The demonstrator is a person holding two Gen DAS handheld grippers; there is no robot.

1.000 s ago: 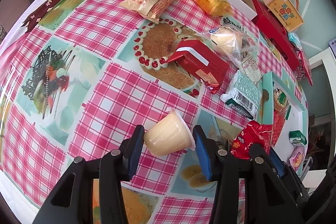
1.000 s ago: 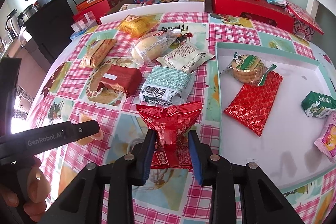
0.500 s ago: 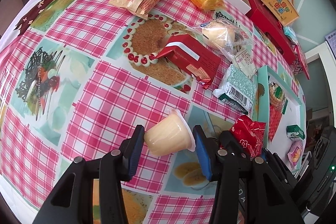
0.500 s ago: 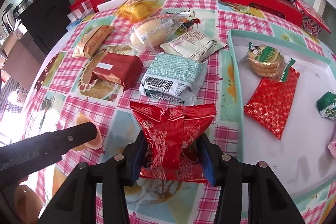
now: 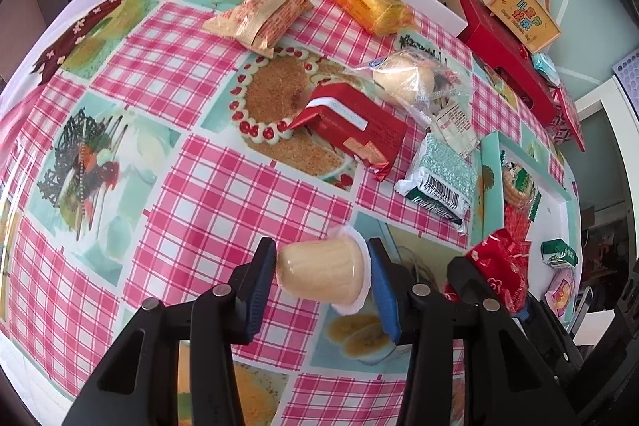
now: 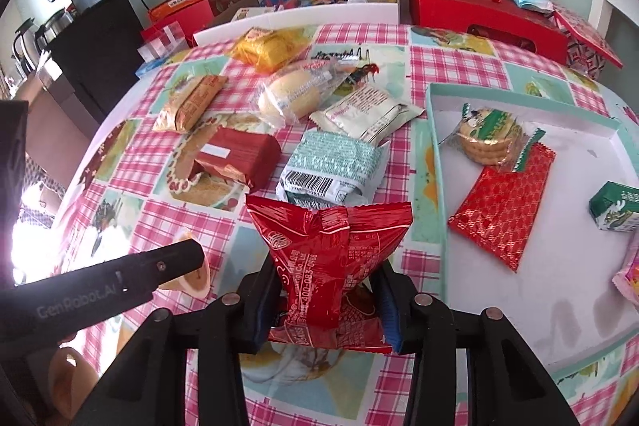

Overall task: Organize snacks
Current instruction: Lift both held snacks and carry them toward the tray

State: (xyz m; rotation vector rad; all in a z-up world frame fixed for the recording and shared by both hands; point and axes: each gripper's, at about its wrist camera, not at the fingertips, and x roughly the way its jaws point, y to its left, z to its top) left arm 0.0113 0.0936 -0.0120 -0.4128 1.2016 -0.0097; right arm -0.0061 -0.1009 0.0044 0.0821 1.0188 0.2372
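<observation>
Left gripper (image 5: 322,272) clamps the soft pudding cup (image 5: 325,274); right gripper (image 6: 325,300) pinches the crinkly red packet (image 6: 331,258) beside the tray (image 6: 437,186). Squeeze lightly, mid-body.

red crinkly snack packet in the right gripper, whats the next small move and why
Probably carry the red crinkly snack packet rightward over the teal rim of the white tray. The right gripper, whose jaws have just been closing, clamps it, and the tray already holds a flat red foil packet with bare floor nearby.
</observation>
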